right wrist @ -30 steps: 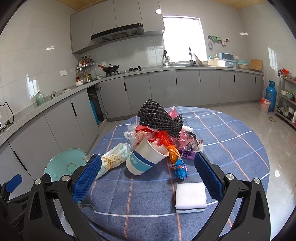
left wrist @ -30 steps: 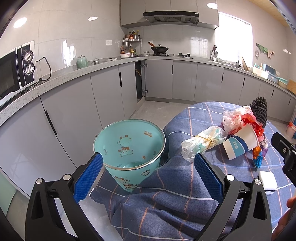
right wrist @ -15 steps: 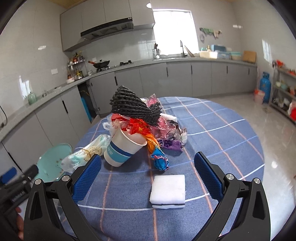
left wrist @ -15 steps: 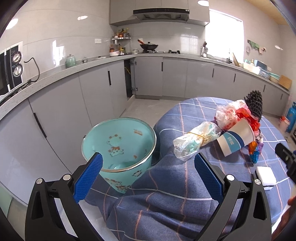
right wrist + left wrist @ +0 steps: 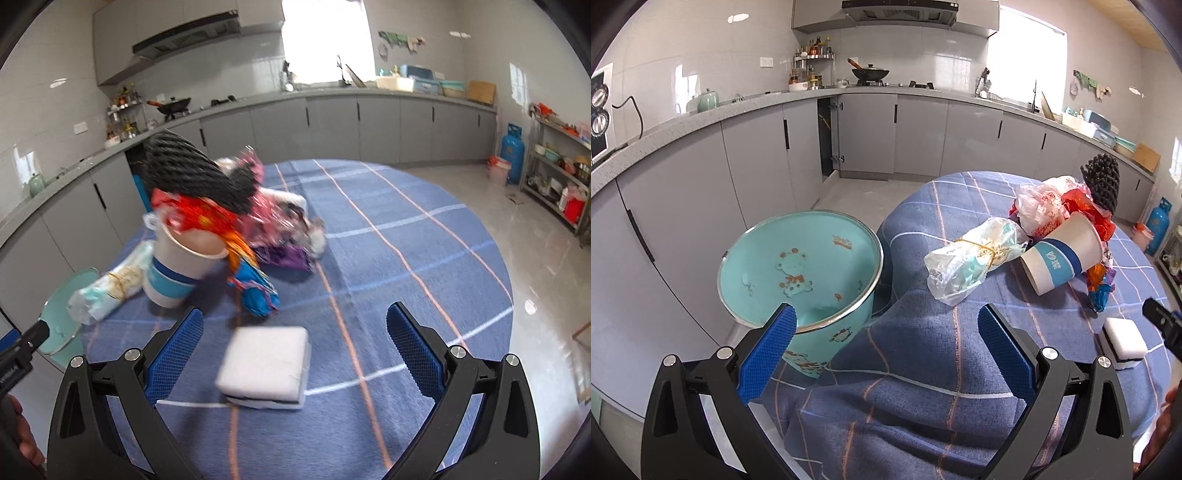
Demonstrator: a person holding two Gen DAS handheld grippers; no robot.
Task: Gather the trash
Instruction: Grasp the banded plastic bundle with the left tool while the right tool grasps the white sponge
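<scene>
Both jaws spread, empty; only the left view shows inside the bin (image 5: 798,266).

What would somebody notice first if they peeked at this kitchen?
Probably the bright heap of trash in the middle of the blue checked tablecloth, topped by a black foam net. Then the teal cartoon bin standing on the floor beside the table.

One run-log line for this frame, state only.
left tongs: open, empty | right tongs: open, over white sponge | trash pile: on table | teal bin: beside table
</scene>
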